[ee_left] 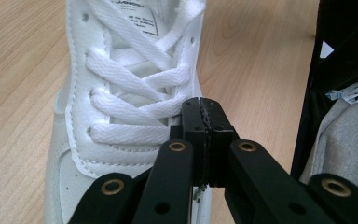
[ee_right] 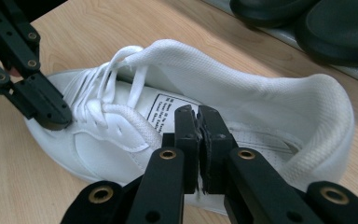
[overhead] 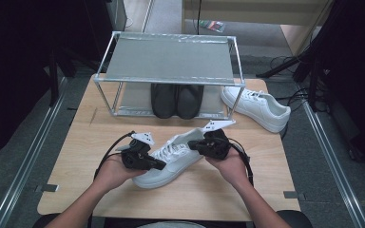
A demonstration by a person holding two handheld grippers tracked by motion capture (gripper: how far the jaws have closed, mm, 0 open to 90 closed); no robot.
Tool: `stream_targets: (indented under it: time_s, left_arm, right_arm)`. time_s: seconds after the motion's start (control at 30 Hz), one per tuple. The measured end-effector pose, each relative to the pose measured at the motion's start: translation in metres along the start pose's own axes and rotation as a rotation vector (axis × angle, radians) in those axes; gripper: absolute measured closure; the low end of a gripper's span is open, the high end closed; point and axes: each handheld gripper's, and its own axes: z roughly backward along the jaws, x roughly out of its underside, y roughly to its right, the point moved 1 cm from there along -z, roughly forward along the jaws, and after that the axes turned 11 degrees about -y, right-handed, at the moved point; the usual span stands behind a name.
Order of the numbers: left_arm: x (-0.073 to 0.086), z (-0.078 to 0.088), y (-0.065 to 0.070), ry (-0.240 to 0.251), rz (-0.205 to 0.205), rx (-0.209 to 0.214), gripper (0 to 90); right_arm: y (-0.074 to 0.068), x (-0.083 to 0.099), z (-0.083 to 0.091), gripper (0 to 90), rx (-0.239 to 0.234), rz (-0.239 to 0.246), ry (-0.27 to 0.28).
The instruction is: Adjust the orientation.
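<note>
At the near edge of the table (overhead: pixel 76 190), the person's two forearms are coming in from below, each hand holding a hand-held gripper. The left hand-held gripper (overhead: pixel 158 165) is lying against the lace side of a white shoe (overhead: pixel 171 164), near its toe. In the left gripper view its jaws are standing pressed together, tips at the edge of the eyelet row beside the laces (ee_left: pixel 130 100); it seems that they are pinching the thin edge of the upper or a lace, but the view is too close to be sure. The right hand-held gripper (overhead: pixel 194 145) is sitting at the heel end of the same shoe. In the right gripper view its jaws are also clenched, and they are resting at the rim of the shoe's opening, near the tongue (ee_right: pixel 168 109) with its printed label; whether they are gripping any material I cannot tell.

The shoe is lying on the table in the middle, between the two hands, toe pointing to the near left.

Farther back, a metal rack (overhead: pixel 171 61) is standing on the table, with a pair of black shoes (overhead: pixel 176 100) on its lower shelf. A second white shoe (overhead: pixel 256 108) is lying just right of the rack.
</note>
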Motion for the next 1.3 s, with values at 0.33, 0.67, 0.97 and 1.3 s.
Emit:
stream_targets:
  time_s: [0.33,0.67,0.97,1.3]
  left_arm:
    - [-0.006,0.001,-0.012,0.003,0.002,0.011,90.0]
    - [-0.014,0.002,-0.019,-0.003,-0.003,-0.016,90.0]
    - [-0.021,0.003,-0.025,-0.006,-0.017,-0.046,90.0]
    - [-0.028,0.002,-0.031,0.001,-0.019,-0.081,90.0]
  right_arm:
    - [-0.002,0.009,0.005,87.7,-0.008,-0.011,-0.002]
    - [-0.008,0.017,0.01,90.0,-0.038,-0.03,-0.026]
    - [-0.018,0.021,0.014,90.0,-0.047,0.002,-0.054]
    - [-0.026,0.021,0.017,90.0,-0.036,0.017,-0.073]
